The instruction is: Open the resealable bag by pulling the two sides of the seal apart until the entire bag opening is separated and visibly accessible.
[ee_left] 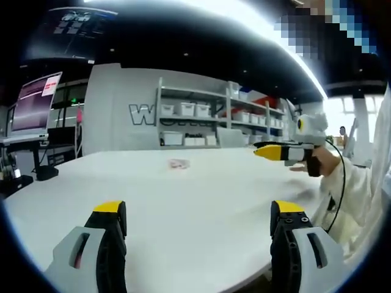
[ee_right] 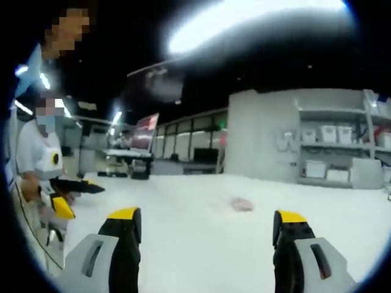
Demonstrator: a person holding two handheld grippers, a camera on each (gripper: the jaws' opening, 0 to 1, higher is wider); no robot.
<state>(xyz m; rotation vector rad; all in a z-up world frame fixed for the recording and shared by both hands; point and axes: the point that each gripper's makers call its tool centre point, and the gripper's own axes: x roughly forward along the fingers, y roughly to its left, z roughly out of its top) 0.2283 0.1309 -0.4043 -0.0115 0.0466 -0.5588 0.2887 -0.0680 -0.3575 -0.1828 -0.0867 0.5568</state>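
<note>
A small resealable bag (ee_left: 179, 163) lies flat and alone far out on a broad white table (ee_left: 201, 201), well apart from both tools. In the left gripper view, the left gripper (ee_left: 198, 217) hovers over the near edge of the table, its yellow-tipped jaws spread wide with nothing between them. To the right, a person's hand (ee_left: 317, 163) in a white sleeve holds the right gripper (ee_left: 269, 151) above the table, pointing left; from this angle its jaws look close together, but how far they stand apart cannot be told there. The right gripper view settles it: the right gripper's own jaws stand wide apart and empty, with the bag a blurred pinkish patch on the table beyond. Shelves (ee_left: 211, 119) stacked with white bins line the far wall, and a monitor (ee_left: 35, 104) glows at far left.
</note>
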